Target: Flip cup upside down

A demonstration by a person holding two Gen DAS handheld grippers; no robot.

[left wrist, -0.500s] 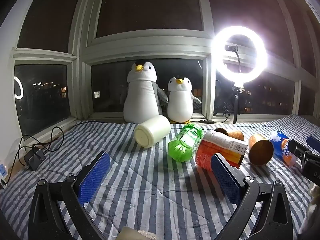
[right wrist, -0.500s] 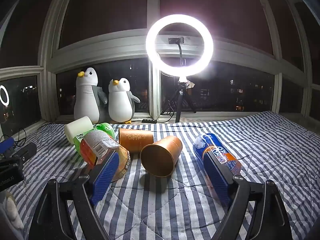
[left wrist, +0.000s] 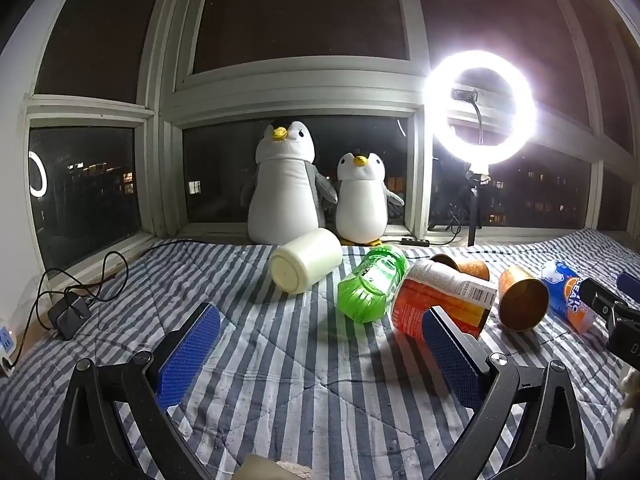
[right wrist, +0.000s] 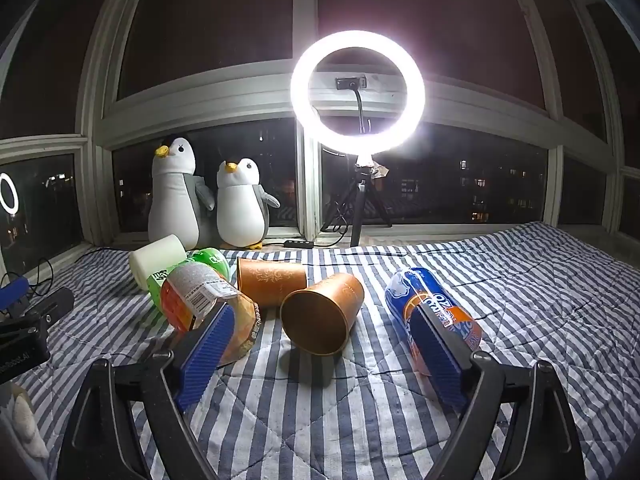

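Left tool (left wrist: 320,354) hovered wide apart over striped quilt (left wrist: 304,364), gripping nothing. Right tool (right wrist: 322,350) likewise spread, empty. Copper cup (right wrist: 320,314) lay on side on quilt, mouth toward right tool, between its blue pads (right wrist: 208,354). Second copper cup (right wrist: 272,280) lay just behind, touching it. Crowding left: orange-labelled bottle (right wrist: 204,300), green bottle (left wrist: 370,284), cream cup (left wrist: 304,266), all on sides. Blue-orange bottle (right wrist: 434,308) lay right. Two penguin plushes (left wrist: 286,188) and ring light (right wrist: 357,92) stood at window.

Ring light (right wrist: 357,92) before dark windows (right wrist: 432,184)
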